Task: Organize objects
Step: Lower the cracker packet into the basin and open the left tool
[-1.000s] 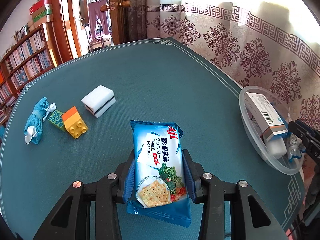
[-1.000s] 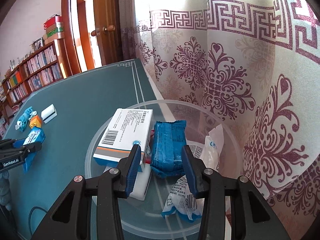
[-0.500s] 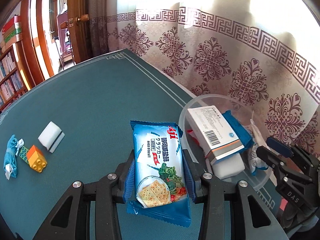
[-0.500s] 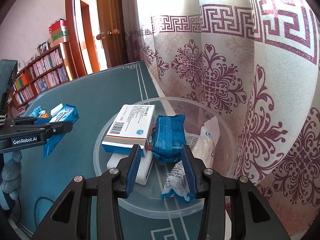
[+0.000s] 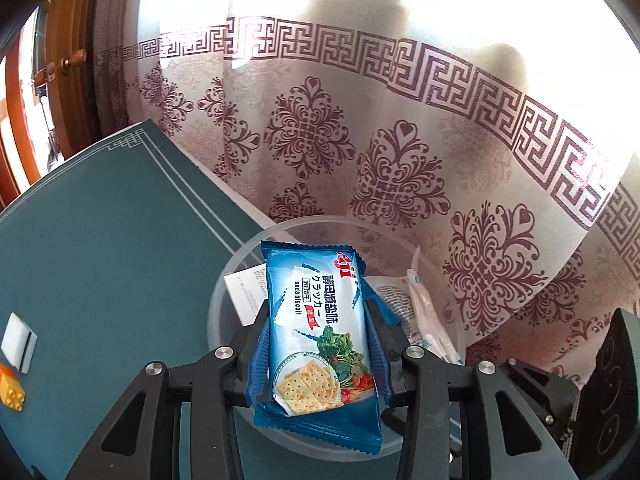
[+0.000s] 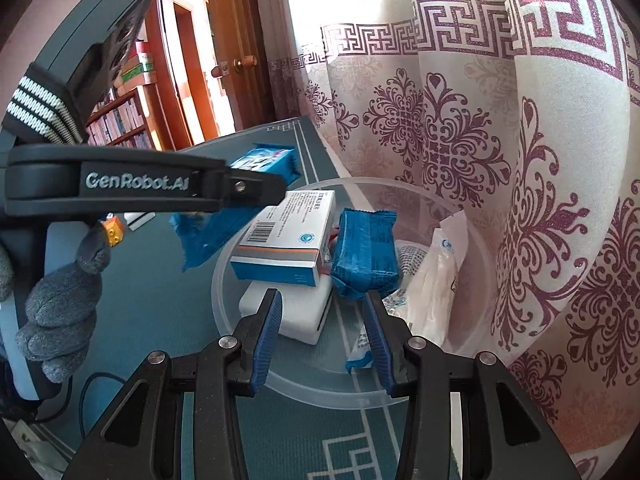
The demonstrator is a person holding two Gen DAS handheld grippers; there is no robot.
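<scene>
My left tongs (image 5: 318, 344) are clamped on the cracker packet (image 5: 320, 336), one blue pad pressing each long side. I see the packet hanging over the clear plastic bowl (image 5: 218, 300), its printed face up and its top end pointing toward the curtain (image 5: 400, 152). From the right wrist view the same packet (image 6: 240, 216) shows beside the bowl's left rim, held above the green worktop (image 6: 160, 288), with the gloved hand (image 6: 60, 312) gripping the left handle.

My right tongs (image 6: 322, 336) are apart and hold nothing; they sit over the near side of the bowl (image 6: 476, 248). Inside the bowl I see a white medicine box (image 6: 288, 240) with a barcode lying on a white sponge (image 6: 296, 312), a blue wrapped packet (image 6: 366, 252) just beside the box on its right, and white plastic sachets (image 6: 444, 272) leaning against the bowl's right wall.

The bowl stands near the worktop's right edge, just beside the curtain. Well apart from it, by the left edge of the left wrist view, lie another white sponge (image 5: 19, 342) and an orange toy brick (image 5: 11, 388).
</scene>
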